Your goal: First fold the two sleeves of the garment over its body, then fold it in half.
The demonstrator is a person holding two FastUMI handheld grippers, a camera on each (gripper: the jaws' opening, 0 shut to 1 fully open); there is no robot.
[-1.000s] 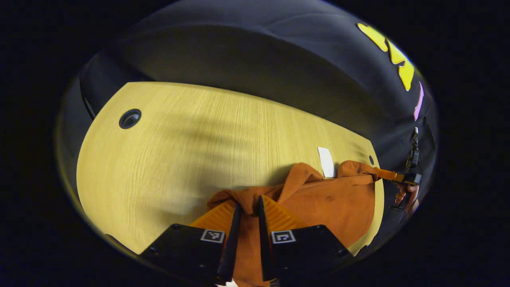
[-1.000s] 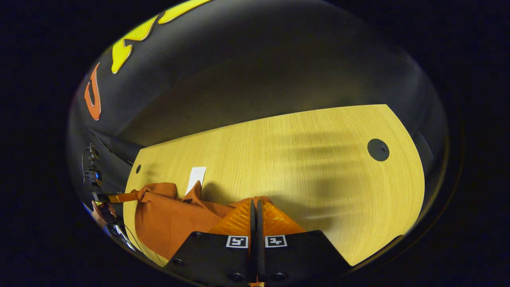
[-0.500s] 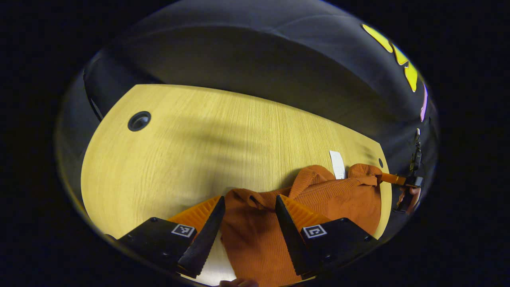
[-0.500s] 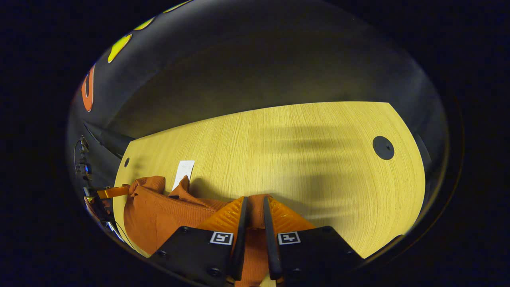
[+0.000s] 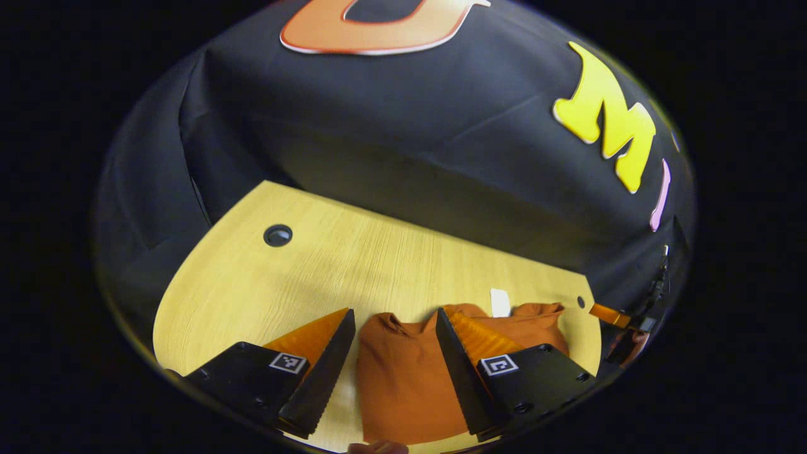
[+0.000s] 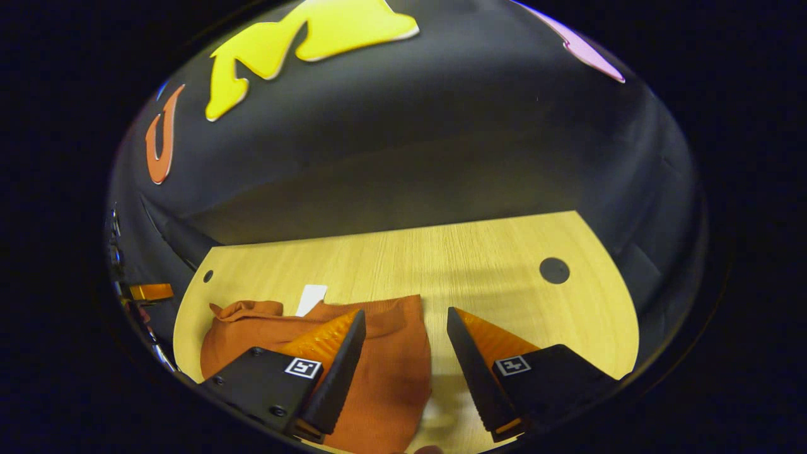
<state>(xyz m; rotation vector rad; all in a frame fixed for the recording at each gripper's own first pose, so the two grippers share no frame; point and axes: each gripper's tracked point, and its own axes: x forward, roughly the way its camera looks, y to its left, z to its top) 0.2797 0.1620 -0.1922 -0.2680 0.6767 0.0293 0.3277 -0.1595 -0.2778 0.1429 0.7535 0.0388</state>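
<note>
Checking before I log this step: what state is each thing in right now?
Left claw: open, holding nothing.
Right claw: open, holding nothing.
Orange garment: folded, lying on the table, released.
White tag: flat on table at the garment's far edge.

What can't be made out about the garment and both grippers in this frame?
- Garment: its near edge is cut off at the bottom of the left gripper view, and the left gripper hides parts.
- White tag: too small to identify.
- Right gripper covers the garment's middle in the right gripper view.
</note>
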